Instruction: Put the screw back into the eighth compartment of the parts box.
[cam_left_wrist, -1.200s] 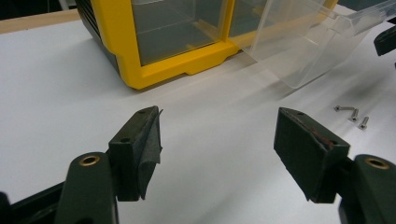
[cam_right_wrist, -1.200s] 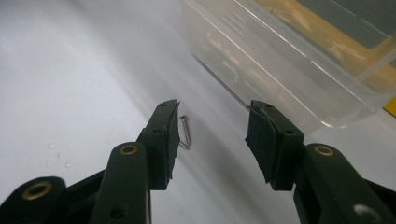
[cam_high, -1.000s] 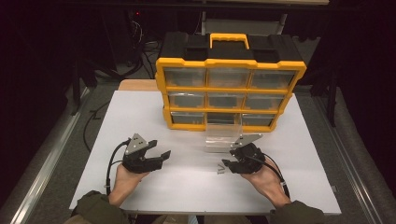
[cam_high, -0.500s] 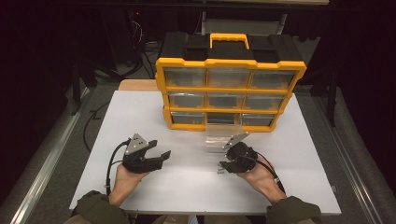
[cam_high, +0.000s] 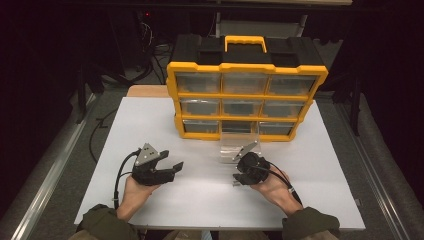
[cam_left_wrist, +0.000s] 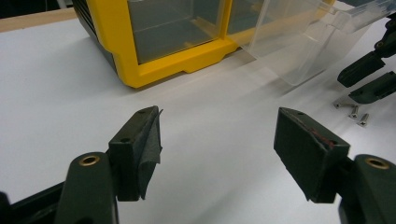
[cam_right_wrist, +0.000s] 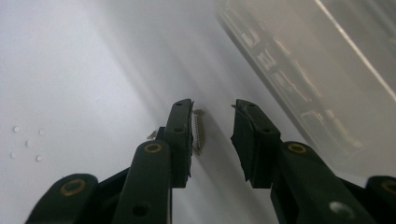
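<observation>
Several small screws (cam_left_wrist: 352, 112) lie on the white table (cam_high: 200, 200), in front of a clear drawer (cam_high: 239, 148) pulled out of the yellow organizer (cam_high: 245, 100). My right gripper (cam_high: 236, 180) points down at them. In the right gripper view its jaws (cam_right_wrist: 212, 109) have just been closing and stand narrowly apart around one screw (cam_right_wrist: 198, 132). That screw lies beside the left pad and is not pinched. A second screw (cam_right_wrist: 152, 135) peeks out behind that jaw. My left gripper (cam_high: 174, 168) rests on the table to the left, its jaws (cam_left_wrist: 219, 116) wide open with nothing between them.
The organizer (cam_left_wrist: 154, 70) stands at the back of the table, with rows of clear drawers and a black top handle (cam_high: 245, 42). The clear drawer (cam_left_wrist: 299, 51) sits just in front of its bottom row. Cables trail from both grippers toward the person's sleeves.
The right gripper has shifted slightly left and lower onto the screws, and its jaws have narrowed. The left gripper has stayed put.
</observation>
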